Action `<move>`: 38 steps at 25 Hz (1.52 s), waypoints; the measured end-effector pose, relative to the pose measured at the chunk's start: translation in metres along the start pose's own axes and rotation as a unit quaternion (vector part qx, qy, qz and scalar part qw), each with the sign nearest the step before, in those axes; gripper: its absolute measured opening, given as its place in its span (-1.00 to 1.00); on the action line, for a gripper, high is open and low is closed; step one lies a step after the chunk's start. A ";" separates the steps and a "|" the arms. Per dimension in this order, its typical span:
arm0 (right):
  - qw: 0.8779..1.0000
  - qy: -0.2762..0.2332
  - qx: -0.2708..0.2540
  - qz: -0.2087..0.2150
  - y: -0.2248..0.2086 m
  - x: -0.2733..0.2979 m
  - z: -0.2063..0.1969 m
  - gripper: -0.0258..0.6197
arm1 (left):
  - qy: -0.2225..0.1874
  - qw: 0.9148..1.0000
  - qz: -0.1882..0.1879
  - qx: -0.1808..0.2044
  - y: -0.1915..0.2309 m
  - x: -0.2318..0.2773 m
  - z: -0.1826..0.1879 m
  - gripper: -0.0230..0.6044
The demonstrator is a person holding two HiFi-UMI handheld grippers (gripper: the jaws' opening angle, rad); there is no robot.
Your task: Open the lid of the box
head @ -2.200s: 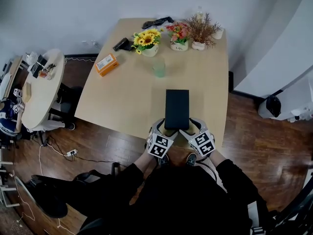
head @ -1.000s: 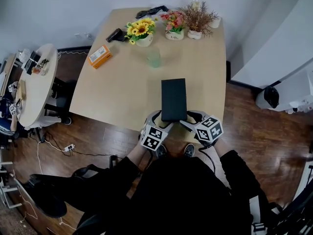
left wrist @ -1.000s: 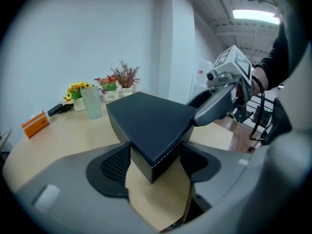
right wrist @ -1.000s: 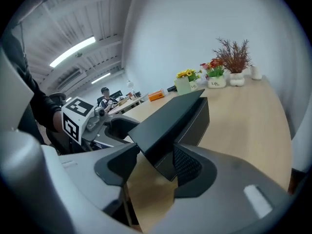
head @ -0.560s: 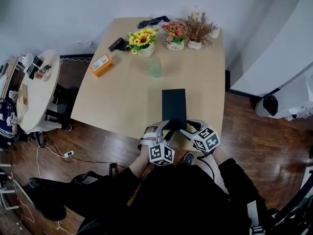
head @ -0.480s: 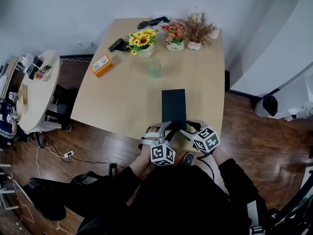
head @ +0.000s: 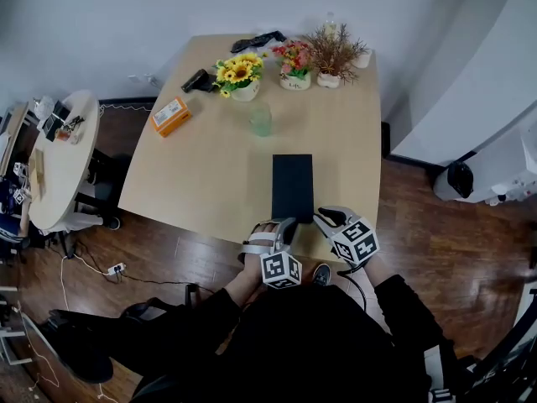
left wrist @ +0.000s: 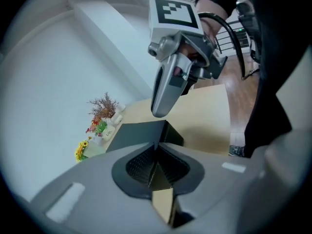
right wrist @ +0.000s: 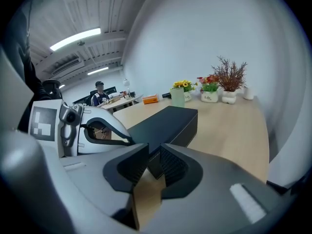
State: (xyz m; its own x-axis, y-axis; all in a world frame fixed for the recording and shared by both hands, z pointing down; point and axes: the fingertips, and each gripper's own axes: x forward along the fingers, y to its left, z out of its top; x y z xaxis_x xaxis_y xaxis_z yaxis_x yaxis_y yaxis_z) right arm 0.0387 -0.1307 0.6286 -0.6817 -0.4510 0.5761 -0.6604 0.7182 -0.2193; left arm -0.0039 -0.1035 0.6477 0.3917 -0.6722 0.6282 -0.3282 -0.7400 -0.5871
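Note:
A long black box (head: 292, 183) lies near the front edge of the wooden table (head: 210, 183), lid on. My left gripper (head: 285, 225) sits at its near left corner; its jaws have just been closing. In the left gripper view they (left wrist: 155, 152) meet with nothing between them, and the box (left wrist: 139, 135) lies just beyond. My right gripper (head: 322, 217) is at the near right corner; its jaws have just been closing too. In the right gripper view a narrow gap (right wrist: 154, 152) remains. The box's (right wrist: 165, 123) near corner shows through it.
At the table's far end stand sunflowers (head: 237, 74), two more flower pots (head: 294, 67) and a pale green glass (head: 260, 118). An orange carton (head: 169, 114) lies at the left edge. A round side table (head: 54, 158) stands left on the wooden floor.
The left gripper has rolled over, so its marker cube has swung round beneath its jaws, and those jaws have come together. The right gripper's jaws have narrowed. The box stays put.

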 end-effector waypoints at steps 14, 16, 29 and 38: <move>0.992 0.043 -0.118 0.000 0.011 0.033 -0.018 0.01 | -0.016 0.971 -0.061 -0.231 0.013 0.010 -0.042 0.25; 0.994 0.039 -0.103 0.002 0.009 0.034 -0.015 -0.06 | -0.020 0.963 -0.057 -0.262 0.023 0.012 -0.044 0.03; 0.994 0.006 0.093 0.057 0.009 0.029 -0.003 -0.08 | -0.033 0.957 -0.035 -0.285 0.028 0.012 -0.043 -0.04; 0.987 -0.005 0.156 0.033 0.001 0.022 0.015 -0.56 | -0.003 0.988 -0.005 -0.155 0.037 0.002 -0.027 -0.20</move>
State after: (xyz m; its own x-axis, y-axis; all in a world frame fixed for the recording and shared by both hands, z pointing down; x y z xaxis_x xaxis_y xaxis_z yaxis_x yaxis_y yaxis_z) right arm 0.0185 -0.1479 0.6296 -0.7280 -0.4153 0.5455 -0.6789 0.5477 -0.4890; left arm -0.0384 -0.1325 0.6409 0.4005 -0.6660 0.6294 -0.5718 -0.7184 -0.3963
